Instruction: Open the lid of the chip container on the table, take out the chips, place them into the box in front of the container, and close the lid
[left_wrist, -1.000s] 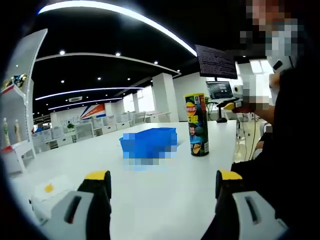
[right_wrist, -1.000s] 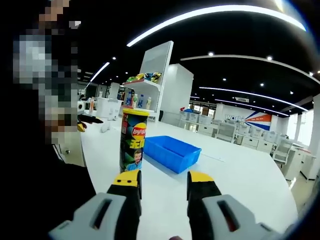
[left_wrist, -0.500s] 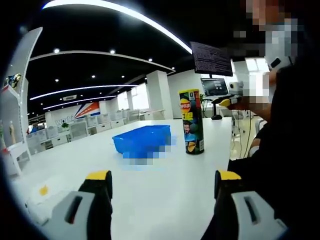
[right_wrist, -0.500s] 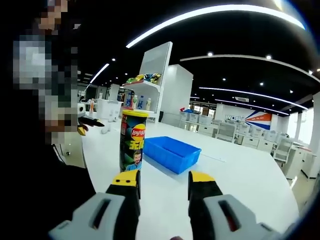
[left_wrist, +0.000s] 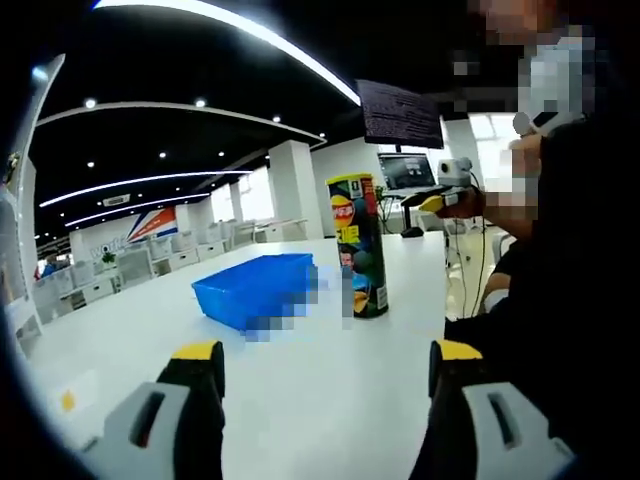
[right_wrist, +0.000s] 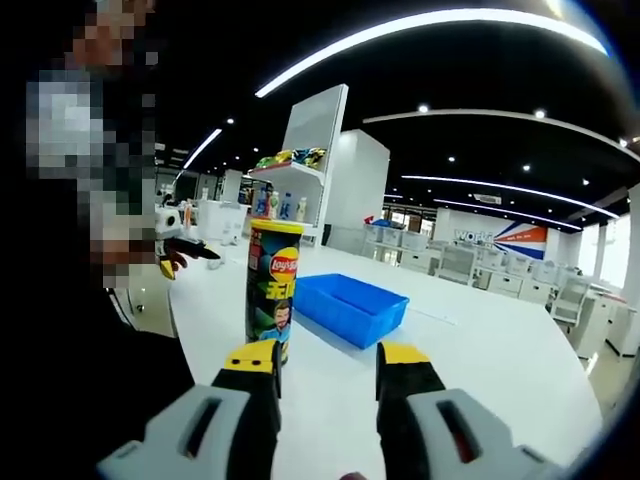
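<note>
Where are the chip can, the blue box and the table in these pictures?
chip can (right_wrist: 274, 290), right gripper view, middle of its label
blue box (left_wrist: 252, 290), left gripper view, its front wall
table (left_wrist: 320, 390), left gripper view, bare top between the jaws

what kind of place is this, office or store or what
Probably a large open-plan office or lab hall: long white table, rows of white desks behind it, a monitor on a stand, and a display shelf of bottles and snacks. A chip container and blue box stand on the table.
</note>
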